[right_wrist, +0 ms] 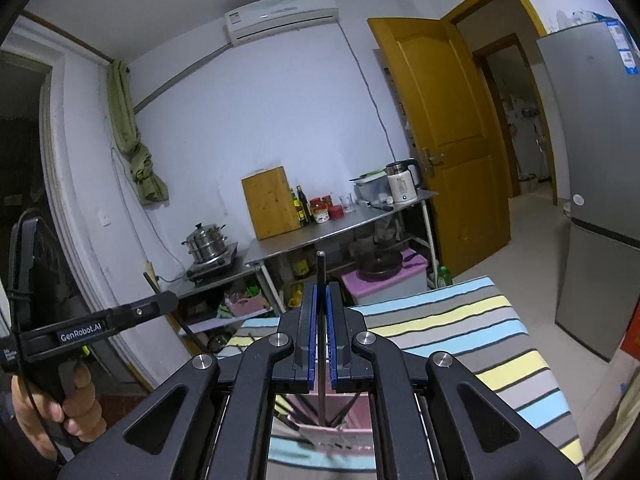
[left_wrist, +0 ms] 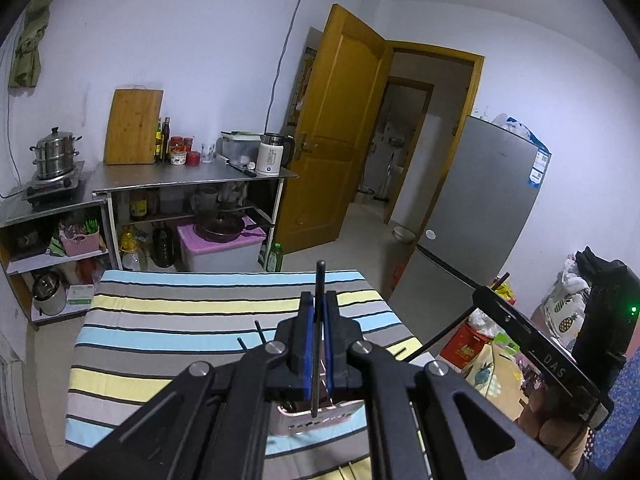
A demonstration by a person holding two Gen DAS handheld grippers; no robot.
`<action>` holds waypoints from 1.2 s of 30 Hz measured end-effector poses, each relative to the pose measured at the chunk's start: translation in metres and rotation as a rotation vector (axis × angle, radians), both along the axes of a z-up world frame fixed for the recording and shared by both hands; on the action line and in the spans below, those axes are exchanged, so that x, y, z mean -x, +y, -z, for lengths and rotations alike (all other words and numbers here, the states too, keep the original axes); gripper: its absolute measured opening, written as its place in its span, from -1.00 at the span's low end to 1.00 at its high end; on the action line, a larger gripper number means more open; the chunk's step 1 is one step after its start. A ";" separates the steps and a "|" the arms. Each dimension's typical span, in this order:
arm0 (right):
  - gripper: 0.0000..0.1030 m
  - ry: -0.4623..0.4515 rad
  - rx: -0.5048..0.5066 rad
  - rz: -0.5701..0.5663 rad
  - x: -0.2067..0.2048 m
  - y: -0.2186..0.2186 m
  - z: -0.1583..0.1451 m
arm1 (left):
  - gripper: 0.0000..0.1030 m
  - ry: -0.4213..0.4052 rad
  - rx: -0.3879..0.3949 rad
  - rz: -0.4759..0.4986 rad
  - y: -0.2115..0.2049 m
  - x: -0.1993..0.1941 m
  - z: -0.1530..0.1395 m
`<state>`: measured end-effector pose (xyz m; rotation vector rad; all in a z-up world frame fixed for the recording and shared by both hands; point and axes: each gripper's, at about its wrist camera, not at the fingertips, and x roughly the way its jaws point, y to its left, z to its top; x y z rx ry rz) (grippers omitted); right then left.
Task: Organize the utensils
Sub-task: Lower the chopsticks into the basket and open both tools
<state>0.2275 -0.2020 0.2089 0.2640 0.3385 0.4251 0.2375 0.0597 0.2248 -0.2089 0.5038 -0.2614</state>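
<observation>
In the left wrist view my left gripper (left_wrist: 319, 300) is shut on a thin dark chopstick (left_wrist: 320, 276) that stands upright between the blue pads. Its lower end hangs just over a pink utensil holder (left_wrist: 340, 416) on the striped tablecloth (left_wrist: 180, 320). In the right wrist view my right gripper (right_wrist: 320, 292) is shut on a second dark chopstick (right_wrist: 321, 264), also upright, above the same pink holder (right_wrist: 344, 434), which has other dark sticks in it. Two more stick ends (left_wrist: 259, 330) poke up to the left of the left gripper.
Behind the table stand a steel counter (left_wrist: 192, 176) with a cutting board (left_wrist: 134, 126), jars and a white kettle (left_wrist: 270, 154), and a steamer pot (left_wrist: 54, 152) on a burner. A yellow door (left_wrist: 336, 128) is open and a grey fridge (left_wrist: 488, 200) stands to the right.
</observation>
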 end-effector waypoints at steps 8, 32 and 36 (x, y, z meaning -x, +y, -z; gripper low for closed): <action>-0.92 0.023 -0.005 0.012 -0.024 0.009 0.025 | -0.90 0.041 0.025 -0.006 -0.002 -0.027 0.030; -0.91 0.168 0.091 -0.022 -0.053 0.033 0.096 | -0.89 0.199 0.031 -0.008 -0.008 -0.052 0.105; -0.91 0.191 0.077 -0.037 -0.054 0.027 0.094 | -0.87 0.209 0.014 -0.019 -0.009 -0.053 0.105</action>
